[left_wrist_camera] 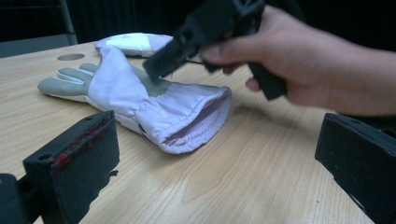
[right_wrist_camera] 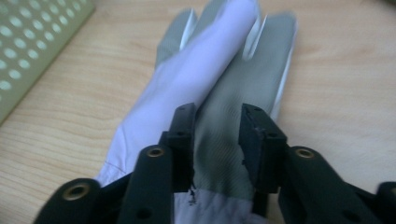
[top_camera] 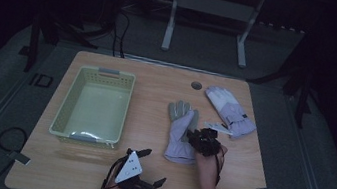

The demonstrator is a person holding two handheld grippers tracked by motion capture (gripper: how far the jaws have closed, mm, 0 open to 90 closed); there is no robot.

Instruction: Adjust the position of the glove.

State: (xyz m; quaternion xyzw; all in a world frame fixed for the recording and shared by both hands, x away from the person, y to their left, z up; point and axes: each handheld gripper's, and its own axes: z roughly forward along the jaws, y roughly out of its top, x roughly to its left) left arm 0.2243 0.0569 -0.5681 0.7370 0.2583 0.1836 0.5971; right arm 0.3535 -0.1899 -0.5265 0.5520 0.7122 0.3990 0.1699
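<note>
While the right gripper (right_wrist_camera: 217, 140) hovers over a lilac-and-grey fabric glove (right_wrist_camera: 219, 79), its jaws stand parted, gripping nothing. Left gripper (top_camera: 148, 166) rests open on the wooden table (top_camera: 238, 186).

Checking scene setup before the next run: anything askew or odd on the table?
The near glove lies with a lavender flap folded over its grey palm, under the right gripper, not flat. The far glove lies flat and angled. The basket sits square. No damage visible.

Dim lab: lone table (top_camera: 94, 174), floor cables (top_camera: 7, 137)
</note>
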